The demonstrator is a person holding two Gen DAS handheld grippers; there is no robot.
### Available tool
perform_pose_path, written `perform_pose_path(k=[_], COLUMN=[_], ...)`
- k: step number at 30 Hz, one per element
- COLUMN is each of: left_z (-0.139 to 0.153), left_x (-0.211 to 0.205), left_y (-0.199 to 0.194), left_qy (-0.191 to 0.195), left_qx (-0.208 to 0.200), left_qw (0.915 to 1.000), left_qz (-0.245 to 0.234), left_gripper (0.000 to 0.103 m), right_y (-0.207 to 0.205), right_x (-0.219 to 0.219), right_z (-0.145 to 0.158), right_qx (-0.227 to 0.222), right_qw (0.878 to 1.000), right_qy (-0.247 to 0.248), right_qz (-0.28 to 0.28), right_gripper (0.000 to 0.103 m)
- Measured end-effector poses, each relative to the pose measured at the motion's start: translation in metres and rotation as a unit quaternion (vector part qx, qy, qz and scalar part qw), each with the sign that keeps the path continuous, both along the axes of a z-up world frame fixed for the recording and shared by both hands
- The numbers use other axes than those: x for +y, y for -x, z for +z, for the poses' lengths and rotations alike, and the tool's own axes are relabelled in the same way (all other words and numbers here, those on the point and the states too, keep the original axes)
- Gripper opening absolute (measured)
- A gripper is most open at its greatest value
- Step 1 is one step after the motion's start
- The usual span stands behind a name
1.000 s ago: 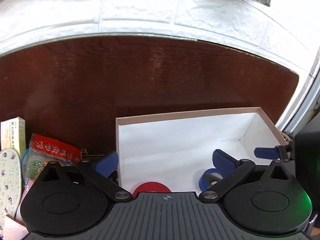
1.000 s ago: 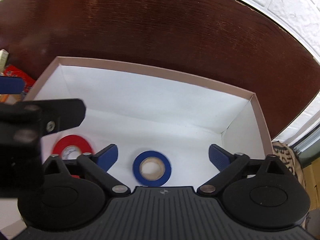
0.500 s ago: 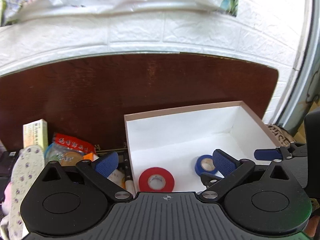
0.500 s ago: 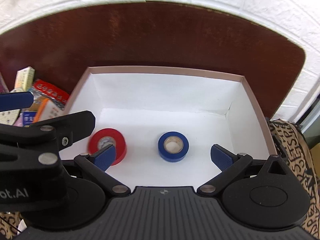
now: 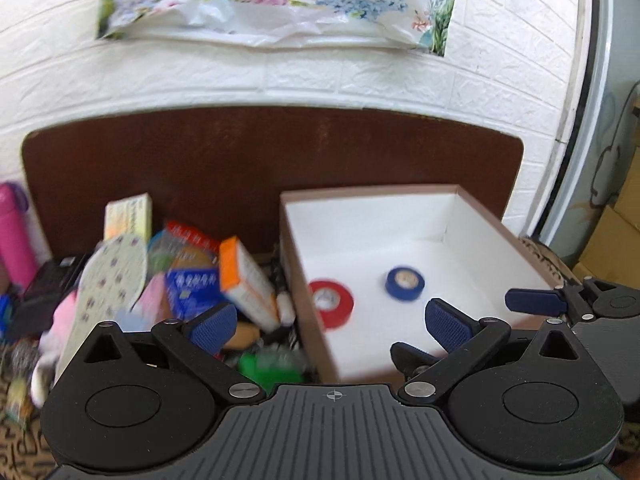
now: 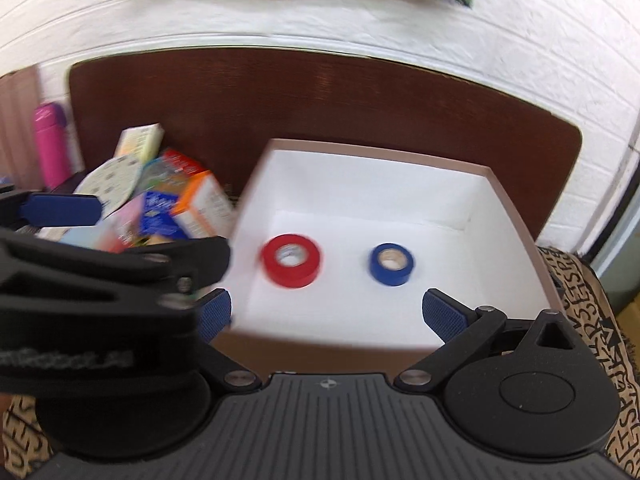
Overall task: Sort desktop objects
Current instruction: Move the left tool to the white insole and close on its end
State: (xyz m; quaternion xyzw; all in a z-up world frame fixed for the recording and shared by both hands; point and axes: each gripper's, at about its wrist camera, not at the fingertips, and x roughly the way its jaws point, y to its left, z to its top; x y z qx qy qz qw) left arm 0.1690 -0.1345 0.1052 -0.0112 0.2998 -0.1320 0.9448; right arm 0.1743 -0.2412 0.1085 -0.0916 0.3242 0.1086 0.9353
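**A:** Both grippers, how do they stand?

**B:** Left gripper point(image 5: 332, 326) is spread wide with nothing between its blue pads point(image 5: 210, 326), and it hangs over the near left corner of the box point(image 5: 496, 224). Right gripper point(image 6: 328, 312) is just as wide and bare, above the near wall of the box. I also see the left gripper from the right camera, dark and blurred, to the left of the box.

**A:** What lies in the box?

**B:** Two tape rolls, flat on its white floor. A red roll point(image 6: 291, 260) sits left of centre, and a blue roll point(image 6: 392, 264) lies to its right, well apart from it. Neither touches a wall.

**A:** And outside the box?

**B:** A pile point(image 5: 180, 276) just beside its left wall, blurred in both views. I can make out an orange-and-white carton point(image 5: 246, 280) leaning nearest the wall, a blue packet point(image 5: 192, 292) next to it, a dotted insole point(image 5: 114, 276) farther left, and a pale yellow carton point(image 5: 128, 216) behind. A pink bottle point(image 5: 14, 236) stands at the far left of the pile. Beyond the box, the brown table point(image 5: 280, 160) runs back to a white brick wall point(image 5: 320, 80).
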Motion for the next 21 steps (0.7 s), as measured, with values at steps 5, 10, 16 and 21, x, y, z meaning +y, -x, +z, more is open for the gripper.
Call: perform_pose_path(k=[5,10,16,21], left_z=[-0.020,-0.043,-0.078,-0.104], left_x=[0.024,0.051,0.078,0.089], left_y=[0.035,0.065,0.092,0.106], left_qy=[0.016,0.026,0.035,0.031], left_qx=[0.011,0.022,0.047,0.061], left_qw=[0.9997,0.9988,0.9975,0.9972], left_qz=[0.018,0.035,0.040,0.032], left_gripper=[0.103,0.103,0.103,0.103], right_y=[0.043,0.074,0.102,0.125], right_x=[0.030,0.048,0.063,0.076], right_z=[-0.014,-0.033,-0.065,-0.094], right_qx=[-0.013,-0.003,0.024,0.007], right_qw=[0.998,0.998,0.996,0.998], right_qy=[0.026,0.005,-0.043,-0.022], right_qz=[0.047,0.066,0.069,0.054], right_gripper=[0.102,0.102,0.102,0.102])
